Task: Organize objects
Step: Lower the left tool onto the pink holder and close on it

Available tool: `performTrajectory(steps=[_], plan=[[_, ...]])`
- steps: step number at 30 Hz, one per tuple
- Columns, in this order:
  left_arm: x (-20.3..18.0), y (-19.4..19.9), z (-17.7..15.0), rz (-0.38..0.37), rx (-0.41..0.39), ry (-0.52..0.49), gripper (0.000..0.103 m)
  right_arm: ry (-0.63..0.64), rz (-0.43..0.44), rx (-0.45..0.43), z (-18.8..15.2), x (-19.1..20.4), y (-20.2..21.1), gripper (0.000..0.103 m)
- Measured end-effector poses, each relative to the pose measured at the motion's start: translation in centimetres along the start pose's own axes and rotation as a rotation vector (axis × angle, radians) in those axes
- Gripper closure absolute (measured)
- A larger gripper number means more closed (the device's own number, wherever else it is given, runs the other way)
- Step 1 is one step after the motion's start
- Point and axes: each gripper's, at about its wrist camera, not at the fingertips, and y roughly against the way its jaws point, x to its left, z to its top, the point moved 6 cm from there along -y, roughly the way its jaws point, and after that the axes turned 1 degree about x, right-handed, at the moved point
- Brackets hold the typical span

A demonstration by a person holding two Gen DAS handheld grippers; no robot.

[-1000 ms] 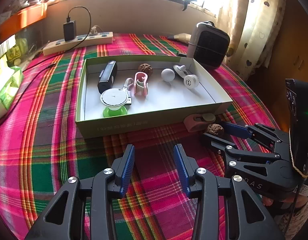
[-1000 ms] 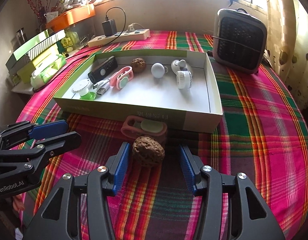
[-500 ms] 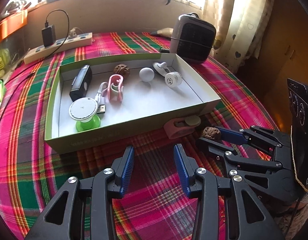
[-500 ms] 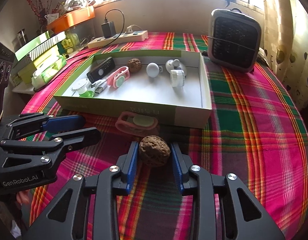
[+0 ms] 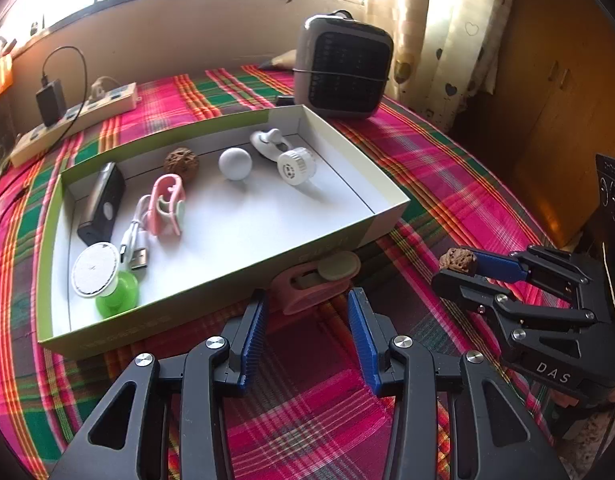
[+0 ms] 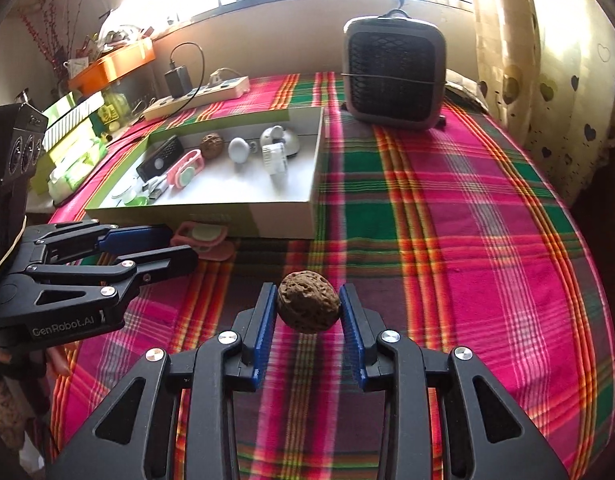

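Observation:
My right gripper (image 6: 308,308) is shut on a brown walnut (image 6: 308,307) and holds it above the plaid tablecloth, right of the box; the walnut also shows in the left wrist view (image 5: 458,260). My left gripper (image 5: 307,322) is open and empty, just in front of a pink clip with a pale disc (image 5: 316,280) that lies on the cloth against the box's front wall. The green-and-white shallow box (image 5: 339,236) holds a second walnut (image 5: 181,163), a white ball (image 5: 235,163), a pink clip (image 5: 167,204), a black device (image 5: 102,203) and other small items.
A grey fan heater (image 6: 394,74) stands behind the box at the right. A power strip with a charger (image 5: 73,120) lies at the back left. Stacked boxes and an orange tray (image 6: 111,66) sit at the far left. The table edge curves off at the right.
My right gripper closed on the walnut and lifted it off the cloth, moving back and to the right. My left gripper moved nearer the pink clip by the box front.

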Motion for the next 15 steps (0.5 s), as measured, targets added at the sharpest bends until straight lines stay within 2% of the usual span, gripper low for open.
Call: performTrajectory(steps=[4,13,15], plan=[[-0.7,-0.2,-0.3,-0.01,0.014,-0.007,0.064,-0.011,-0.001,-0.003,0.1,-0.6,0.1,0.07],[-3.9,0.3,-0.8,-0.089,0.024,-0.073,0.064,-0.018,-0.006,-0.003,0.0,-1.2,0.1,0.069],[-4.1,0.6,-0.8,-0.074,0.015,-0.089,0.064,-0.019,-0.007,-0.001,-0.1,-1.3,0.1,0.069]])
